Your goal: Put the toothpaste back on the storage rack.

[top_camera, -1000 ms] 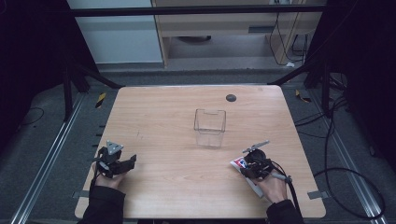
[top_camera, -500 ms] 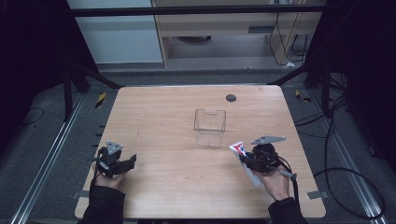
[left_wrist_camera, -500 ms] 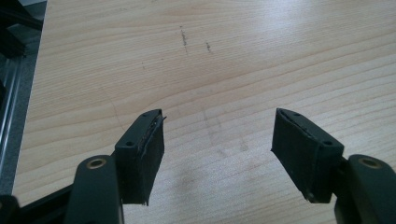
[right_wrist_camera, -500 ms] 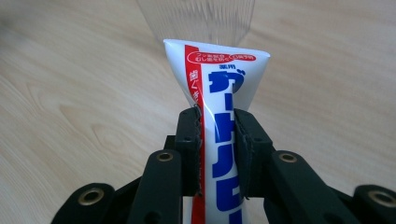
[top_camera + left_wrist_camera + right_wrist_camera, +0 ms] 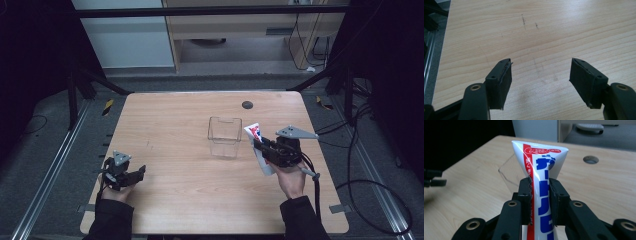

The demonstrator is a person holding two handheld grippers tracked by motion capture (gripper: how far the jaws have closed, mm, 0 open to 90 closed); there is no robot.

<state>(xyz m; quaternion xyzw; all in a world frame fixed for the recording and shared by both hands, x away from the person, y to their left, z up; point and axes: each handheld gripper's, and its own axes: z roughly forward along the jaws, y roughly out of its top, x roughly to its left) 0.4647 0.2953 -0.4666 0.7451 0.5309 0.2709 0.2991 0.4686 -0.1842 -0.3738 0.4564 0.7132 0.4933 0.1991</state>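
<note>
Toothpaste tube (image 5: 539,177), white with red and blue print, is pinched between the jaws of the right hand-held gripper (image 5: 266,150) at centre right of the high view, just beside a clear box (image 5: 224,136) on the wooden bench (image 5: 170,125). Lower left, the left hand-held gripper (image 5: 540,77) stands spread over bare wood.

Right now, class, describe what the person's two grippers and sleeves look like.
Both grippers are black, each with two flat, block-shaped jaws bolted to arms with brass-ringed holes. The left gripper and right gripper each carry a grey three-cornered plate on top. A dark cable trails from the right one. The sleeves are black.
</note>
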